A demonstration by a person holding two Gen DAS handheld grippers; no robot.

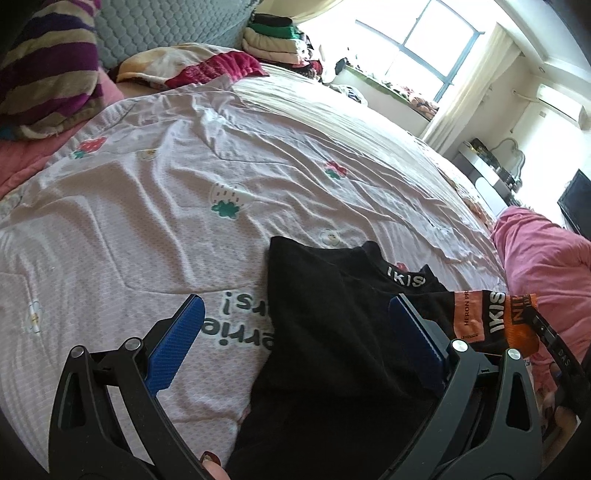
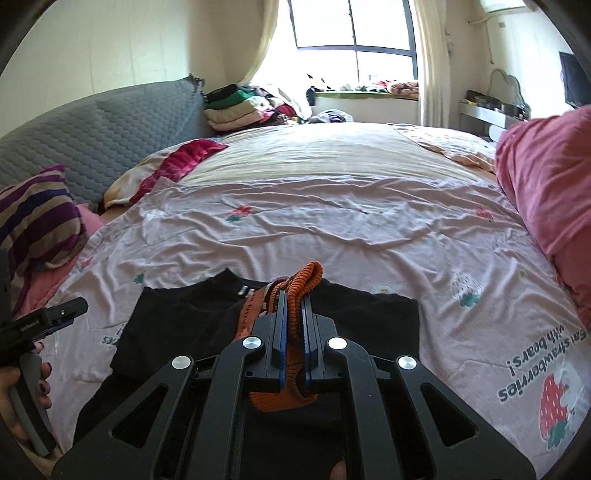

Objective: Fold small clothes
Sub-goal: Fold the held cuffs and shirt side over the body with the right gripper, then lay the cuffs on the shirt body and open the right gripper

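A small black garment with orange ribbed trim and white lettering lies partly folded on the pale strawberry-print bed cover. My left gripper is open, its blue pads straddling the garment's left edge just above the cover. In the right wrist view the black garment lies spread below my right gripper, which is shut on the orange ribbed cuff over the garment's middle. The left gripper shows at the left edge of the right wrist view.
A striped purple pillow and grey quilted headboard are at the left. A pink blanket is heaped at the right. Stacked folded clothes sit at the far side by the window.
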